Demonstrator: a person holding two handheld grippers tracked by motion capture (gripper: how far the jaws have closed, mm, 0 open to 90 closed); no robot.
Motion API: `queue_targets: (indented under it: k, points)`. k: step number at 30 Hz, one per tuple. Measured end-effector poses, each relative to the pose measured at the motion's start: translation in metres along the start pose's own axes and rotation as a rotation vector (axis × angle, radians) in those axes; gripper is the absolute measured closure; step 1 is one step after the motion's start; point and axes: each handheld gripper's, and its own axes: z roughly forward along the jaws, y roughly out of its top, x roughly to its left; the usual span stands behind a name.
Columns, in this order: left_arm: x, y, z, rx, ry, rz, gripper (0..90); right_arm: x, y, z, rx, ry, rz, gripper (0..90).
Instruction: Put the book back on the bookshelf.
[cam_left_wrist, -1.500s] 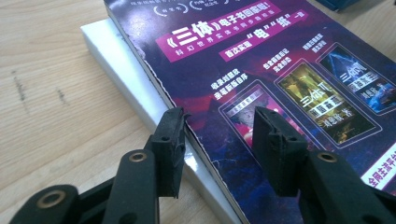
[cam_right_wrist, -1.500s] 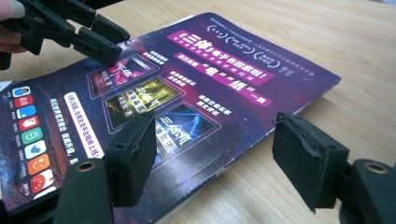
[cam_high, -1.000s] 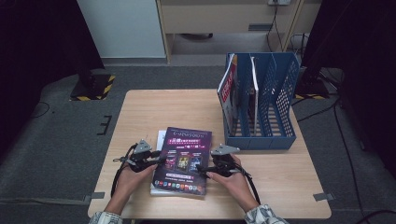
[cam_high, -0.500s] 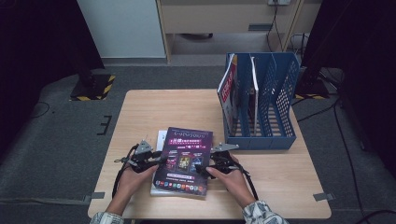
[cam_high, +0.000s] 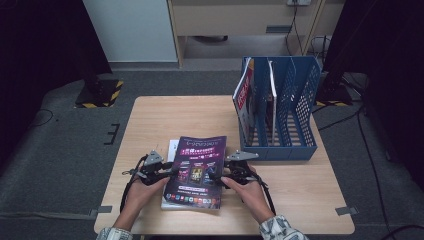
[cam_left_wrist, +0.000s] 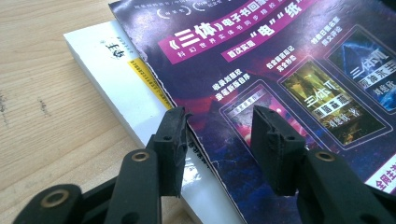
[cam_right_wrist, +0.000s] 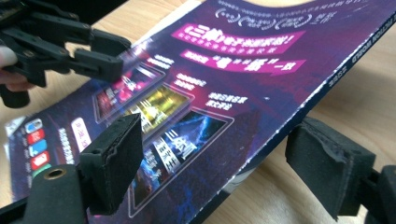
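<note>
A purple magazine (cam_high: 197, 167) (cam_left_wrist: 289, 56) (cam_right_wrist: 224, 70) lies on a white book (cam_high: 173, 147) (cam_left_wrist: 116, 79) at the table's front middle. My left gripper (cam_high: 167, 176) (cam_left_wrist: 219, 116) (cam_right_wrist: 114, 55) straddles the magazine's left edge. One jaw is at the torn edge and the other over the cover, so it is open. My right gripper (cam_high: 215, 179) (cam_right_wrist: 217, 135) is at the spine edge, one jaw over the cover and one beside the spine near the tabletop. Its jaws have just been closing with the spine edge between them, and a wide gap is still left.
A blue file rack (cam_high: 295, 120) stands at the table's back right, with upright magazines (cam_high: 245, 95) in its left slots. Bare wooden table (cam_high: 165, 115) stretches behind and to the left of the book. A person's hands hold both grippers at the front edge.
My right hand has shifted a little at the magazine's right edge. The left hand, the magazine and the book have stayed put.
</note>
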Motion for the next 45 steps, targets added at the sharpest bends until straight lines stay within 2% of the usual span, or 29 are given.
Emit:
queue_targets:
  k: [6,10,19,22,32,45]
  points:
    - [0.001,-0.001,0.0,-0.01,-0.001,0.006,55.4,0.001,0.01,0.005,0.0,0.0,0.017,19.7]
    - [0.0,-0.002,0.0,-0.011,-0.003,0.002,55.4,0.0,0.013,0.008,0.008,-0.006,0.012,19.7]
    - [0.0,-0.003,0.0,-0.016,-0.007,0.007,54.6,-0.002,0.03,0.018,0.005,-0.006,0.044,19.7]
    - [0.0,-0.003,0.0,-0.016,-0.011,0.009,54.4,-0.001,0.038,0.021,0.009,-0.016,0.031,20.4]
    - [-0.002,-0.003,0.0,-0.019,-0.021,0.01,53.6,-0.001,0.052,0.026,0.013,-0.03,0.036,21.7]
    - [-0.003,-0.003,0.001,-0.018,-0.028,0.013,53.6,0.005,0.073,0.028,0.016,-0.037,-0.007,25.8]
